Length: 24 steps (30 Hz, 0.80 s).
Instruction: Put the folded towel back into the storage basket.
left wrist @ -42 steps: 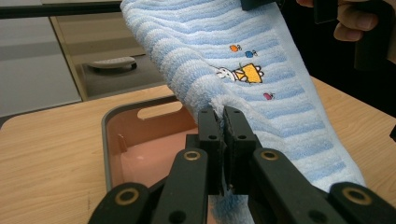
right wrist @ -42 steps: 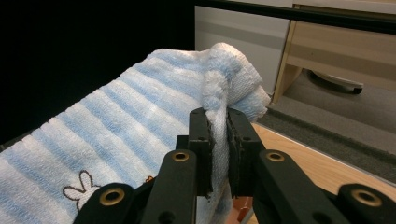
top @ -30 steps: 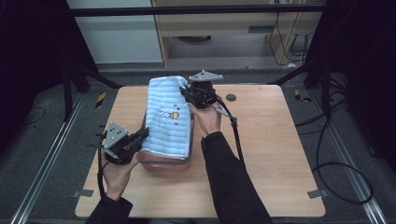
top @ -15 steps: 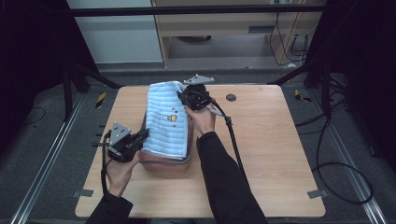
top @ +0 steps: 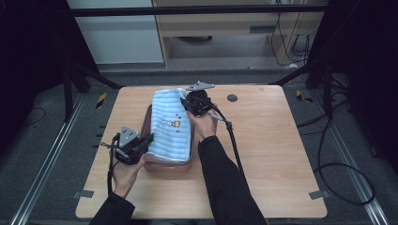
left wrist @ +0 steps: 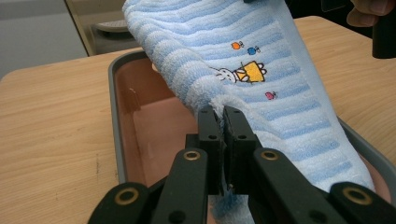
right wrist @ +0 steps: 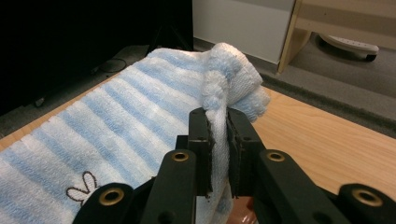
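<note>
No readable text anywhere (towel [left wrist: 261, 74] bears only pictures).

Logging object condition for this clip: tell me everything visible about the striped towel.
The towel is soft terry cloth in pale blue and white stripes, with a small embroidered rabbit and coloured dots near its middle. It is stretched lengthwise over a pink tray with a grey rim on the wooden table, partly lifted off it. The left gripper pinches its near edge between shut jaws; the right gripper clamps a bunched far corner, raised above the table.
</note>
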Each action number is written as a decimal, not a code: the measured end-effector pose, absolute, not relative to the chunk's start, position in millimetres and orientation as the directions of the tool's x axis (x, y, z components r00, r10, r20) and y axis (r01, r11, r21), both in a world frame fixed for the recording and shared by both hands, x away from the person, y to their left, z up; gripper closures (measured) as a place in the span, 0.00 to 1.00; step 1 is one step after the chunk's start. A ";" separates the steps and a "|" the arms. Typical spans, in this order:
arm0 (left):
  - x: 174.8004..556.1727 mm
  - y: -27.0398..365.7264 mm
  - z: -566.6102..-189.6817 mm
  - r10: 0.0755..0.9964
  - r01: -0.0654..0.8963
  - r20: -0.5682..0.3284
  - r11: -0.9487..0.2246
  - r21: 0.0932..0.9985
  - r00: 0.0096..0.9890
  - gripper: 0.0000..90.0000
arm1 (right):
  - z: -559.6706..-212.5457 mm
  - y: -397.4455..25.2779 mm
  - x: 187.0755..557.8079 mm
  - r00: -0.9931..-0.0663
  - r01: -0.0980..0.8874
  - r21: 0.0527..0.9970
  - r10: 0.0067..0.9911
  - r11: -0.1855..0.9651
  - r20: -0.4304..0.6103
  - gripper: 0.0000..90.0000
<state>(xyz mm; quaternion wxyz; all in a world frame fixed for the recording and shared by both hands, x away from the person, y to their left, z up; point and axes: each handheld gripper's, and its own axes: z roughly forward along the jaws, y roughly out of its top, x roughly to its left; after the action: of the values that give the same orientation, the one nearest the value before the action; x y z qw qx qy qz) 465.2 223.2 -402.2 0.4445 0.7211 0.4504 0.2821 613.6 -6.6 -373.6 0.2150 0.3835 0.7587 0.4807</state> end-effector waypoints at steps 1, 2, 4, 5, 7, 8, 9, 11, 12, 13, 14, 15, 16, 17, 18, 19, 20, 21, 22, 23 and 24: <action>465.7 222.3 -404.5 0.901 0.402 0.013 -0.206 0.892 0.434 0.96 | -376.4 -5.8 613.8 -0.611 0.381 0.891 0.791 0.246 0.043 0.91; 465.7 222.3 -404.5 0.901 0.402 0.013 -0.206 0.892 0.434 0.96 | -376.4 -5.8 613.8 -0.611 0.381 0.891 0.791 0.246 0.043 0.91; 466.2 221.4 -406.5 0.902 0.406 0.020 -0.214 0.888 0.432 0.96 | -380.5 -5.2 614.9 -0.610 0.387 0.887 0.792 0.251 0.042 0.91; 466.2 221.0 -407.5 0.902 0.409 0.018 -0.213 0.887 0.430 0.96 | -380.5 -5.2 614.9 -0.610 0.387 0.887 0.792 0.251 0.042 0.91; 466.7 220.3 -409.5 0.903 0.412 0.023 -0.219 0.885 0.429 0.96 | -383.5 -4.2 615.4 -0.608 0.389 0.886 0.792 0.253 0.041 0.91; 466.8 220.2 -410.8 0.903 0.414 0.027 -0.223 0.882 0.429 0.96 | -385.1 -3.6 615.9 -0.610 0.389 0.885 0.791 0.256 0.039 0.91; 467.0 220.0 -412.4 0.903 0.418 0.029 -0.227 0.880 0.428 0.96 | -388.3 -1.9 616.1 -0.608 0.396 0.880 0.793 0.262 0.038 0.91; 466.9 220.2 -413.2 0.905 0.422 0.029 -0.226 0.878 0.425 0.96 | -389.2 -1.5 616.2 -0.608 0.398 0.879 0.793 0.262 0.039 0.91; 467.2 220.7 -414.1 0.905 0.422 0.030 -0.228 0.877 0.425 0.96 | -390.3 -1.2 616.4 -0.609 0.398 0.878 0.792 0.264 0.038 0.91; 467.1 221.0 -414.9 0.906 0.425 0.028 -0.226 0.877 0.423 0.96 | -391.7 -0.5 616.4 -0.609 0.403 0.876 0.792 0.264 0.042 0.91; 467.0 221.2 -415.9 0.906 0.427 0.028 -0.226 0.875 0.422 0.96 | -392.4 -0.4 616.7 -0.611 0.401 0.876 0.791 0.268 0.038 0.91; 467.1 221.6 -416.6 0.905 0.431 0.031 -0.231 0.872 0.423 0.96 | -392.9 0.1 616.6 -0.610 0.404 0.875 0.791 0.267 0.040 0.91; 467.2 221.7 -417.5 0.906 0.434 0.030 -0.231 0.871 0.422 0.96 | -393.4 0.2 616.6 -0.611 0.405 0.874 0.791 0.268 0.041 0.91; 467.5 221.6 -419.3 0.906 0.439 0.032 -0.234 0.868 0.421 0.96 | -394.1 0.4 616.6 -0.609 0.408 0.873 0.792 0.267 0.042 0.91; 467.5 221.6 -419.3 0.906 0.439 0.032 -0.234 0.868 0.421 0.96 | -395.0 0.5 616.7 -0.610 0.408 0.873 0.791 0.269 0.041 0.91; 467.7 221.7 -421.1 0.906 0.443 0.032 -0.236 0.865 0.421 0.96 | -396.0 0.8 616.5 -0.610 0.410 0.871 0.792 0.270 0.042 0.91; 467.7 221.7 -421.1 0.906 0.443 0.032 -0.236 0.865 0.421 0.96 | -397.2 0.8 616.6 -0.611 0.409 0.870 0.791 0.274 0.039 0.91; 467.9 221.6 -422.0 0.906 0.446 0.034 -0.240 0.862 0.423 0.96 | -398.5 0.8 616.6 -0.610 0.413 0.869 0.791 0.274 0.040 0.91; 468.1 221.5 -423.8 0.906 0.452 0.034 -0.242 0.859 0.421 0.96 | -399.9 0.5 616.8 -0.609 0.414 0.867 0.792 0.276 0.039 0.91; 468.1 221.5 -423.8 0.906 0.452 0.034 -0.242 0.859 0.421 0.96 | -401.3 0.4 616.7 -0.607 0.418 0.865 0.793 0.276 0.040 0.91; 468.5 221.8 -424.5 0.905 0.456 0.035 -0.246 0.856 0.423 0.96 | -401.3 0.4 616.7 -0.607 0.418 0.865 0.793 0.276 0.040 0.91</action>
<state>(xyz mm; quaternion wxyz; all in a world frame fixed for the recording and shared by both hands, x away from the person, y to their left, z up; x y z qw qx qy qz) 468.5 221.8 -424.5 0.4065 0.7392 0.4602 0.2766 616.7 0.4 -401.3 0.2057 0.3925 0.7718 0.4561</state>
